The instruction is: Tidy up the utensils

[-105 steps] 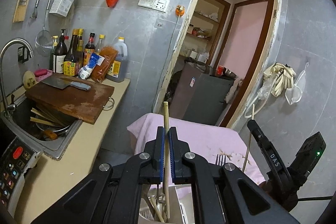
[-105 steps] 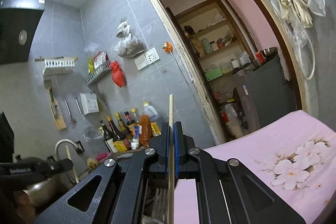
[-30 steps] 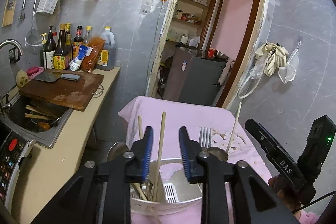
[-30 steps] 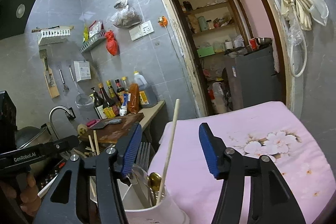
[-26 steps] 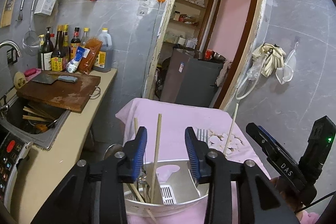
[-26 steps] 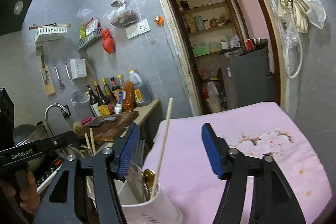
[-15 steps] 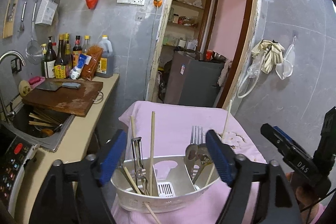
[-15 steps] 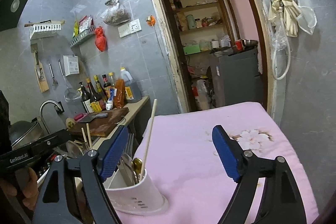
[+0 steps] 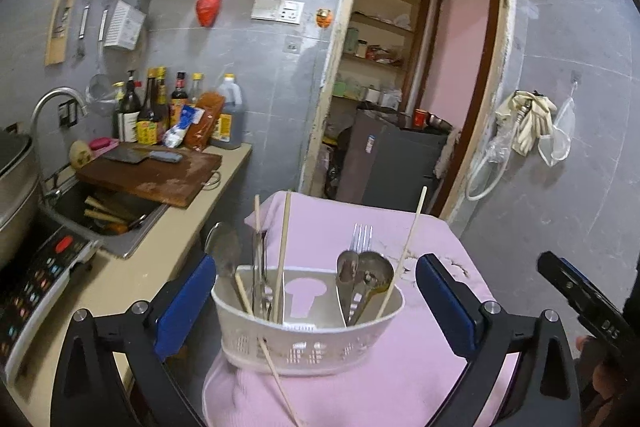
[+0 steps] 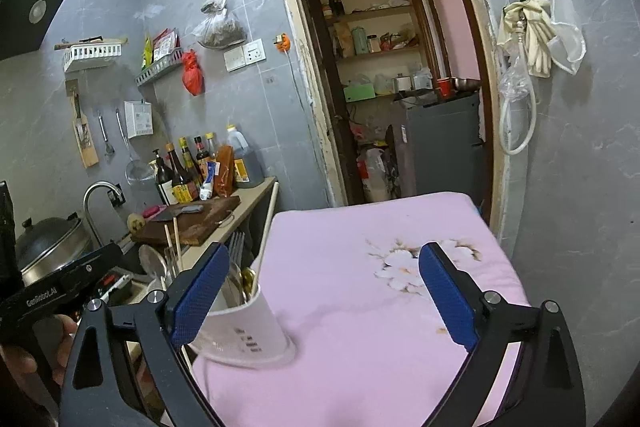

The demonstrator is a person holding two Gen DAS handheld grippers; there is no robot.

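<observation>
A white utensil caddy (image 9: 312, 343) stands on the pink flowered cloth (image 9: 400, 379). Its left compartment holds chopsticks (image 9: 283, 251), a ladle (image 9: 224, 247) and a peeler. Its right compartment holds a fork (image 9: 360, 239), spoons (image 9: 368, 267) and one chopstick (image 9: 408, 239). One chopstick (image 9: 276, 379) pokes out through the front wall. My left gripper (image 9: 316, 303) is wide open and empty, straddling the caddy from in front. My right gripper (image 10: 326, 291) is wide open and empty over the cloth (image 10: 380, 307), with the caddy (image 10: 244, 331) by its left finger.
A counter (image 9: 132, 267) left of the cloth holds a sink (image 9: 100, 215), a cutting board with a cleaver (image 9: 152, 171), bottles (image 9: 172, 115) and a cooker panel (image 9: 36, 279). A doorway (image 9: 404, 99) with a grey cabinet lies behind. Gloves (image 9: 528, 119) hang on the right wall.
Both grippers let go of their chopsticks, which now stand in the caddy. Both opened wide and drew back from the caddy, so more of it shows.
</observation>
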